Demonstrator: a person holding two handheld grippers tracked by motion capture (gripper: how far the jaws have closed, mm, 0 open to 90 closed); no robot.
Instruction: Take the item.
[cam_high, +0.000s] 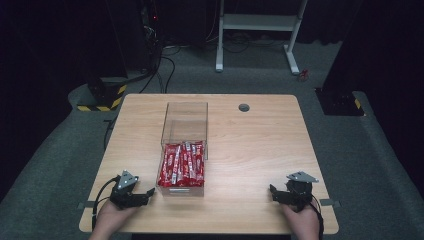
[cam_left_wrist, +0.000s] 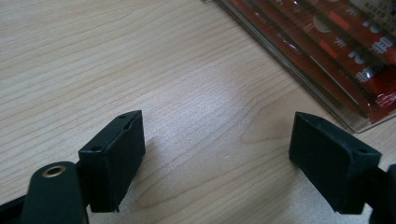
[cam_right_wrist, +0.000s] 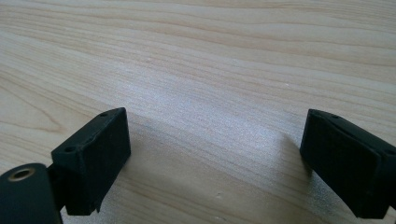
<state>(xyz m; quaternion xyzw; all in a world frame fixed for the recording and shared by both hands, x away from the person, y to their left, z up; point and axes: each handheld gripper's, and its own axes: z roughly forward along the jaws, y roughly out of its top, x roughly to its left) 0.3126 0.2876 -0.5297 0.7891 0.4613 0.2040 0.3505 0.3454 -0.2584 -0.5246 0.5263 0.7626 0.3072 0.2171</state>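
Note:
A clear plastic box (cam_high: 184, 116) stands in the middle of the wooden table (cam_high: 250, 150). Its near half holds several red stick packets (cam_high: 182, 165). My left gripper (cam_high: 137, 192) rests on the table near the front edge, just left of the box, with its jaws wide open and nothing between them. In the left gripper view the box's corner (cam_left_wrist: 355, 123) and the red packets (cam_left_wrist: 345, 42) lie at the upper right, beyond the open gripper (cam_left_wrist: 219, 154). My right gripper (cam_high: 280, 192) sits at the front right, open over bare wood (cam_right_wrist: 215, 158).
A round cable hole (cam_high: 244, 107) is set into the table's far side. Beyond the table a white desk frame (cam_high: 257, 30) stands on grey carpet, with cables (cam_high: 160, 70) and a yellow-black striped base (cam_high: 102, 97) at the back left.

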